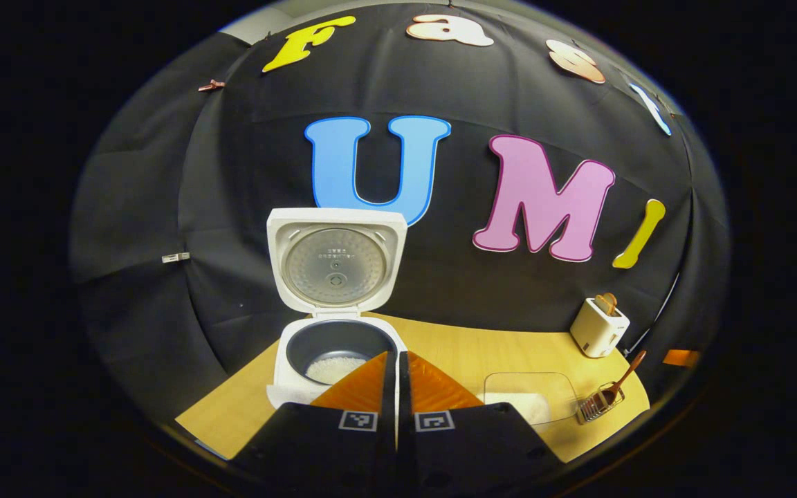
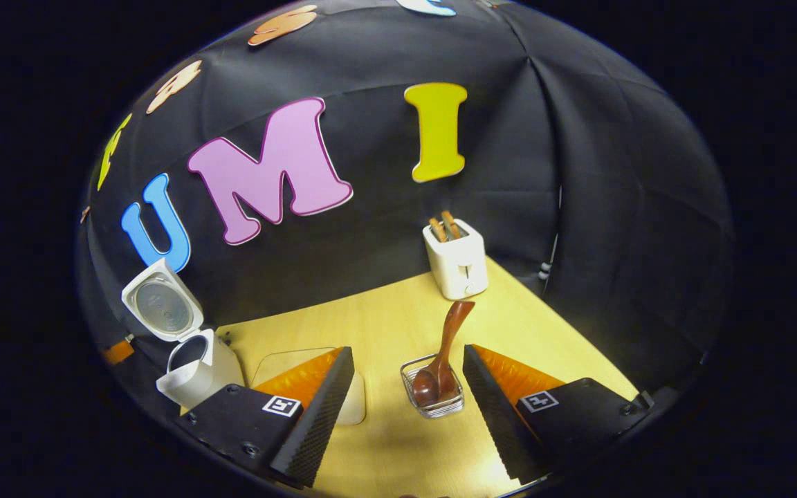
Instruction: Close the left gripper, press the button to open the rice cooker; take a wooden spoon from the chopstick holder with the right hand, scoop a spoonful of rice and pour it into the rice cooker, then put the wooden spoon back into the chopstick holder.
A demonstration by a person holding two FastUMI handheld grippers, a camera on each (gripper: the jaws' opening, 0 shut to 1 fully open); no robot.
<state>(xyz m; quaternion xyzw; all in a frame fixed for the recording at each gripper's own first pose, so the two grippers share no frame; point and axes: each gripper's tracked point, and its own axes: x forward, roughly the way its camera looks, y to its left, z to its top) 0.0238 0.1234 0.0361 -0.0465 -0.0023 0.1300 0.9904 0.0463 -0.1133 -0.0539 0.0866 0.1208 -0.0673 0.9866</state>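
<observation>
The white rice cooker stands open with its lid up, and white rice lies in its dark inner pot. My left gripper is shut, fingers together, just in front of the cooker's rim. A brown wooden spoon stands bowl down in the wire chopstick holder. My right gripper is open above and around the holder, touching nothing. In the left gripper view the spoon and holder sit far right. The cooker appears at the left of the right gripper view.
A clear tray of rice lies between the cooker and the holder; its edge peeks behind my right gripper's left finger. A white toaster with toast stands at the back by the black cloth wall. The wooden table ends close to the holder.
</observation>
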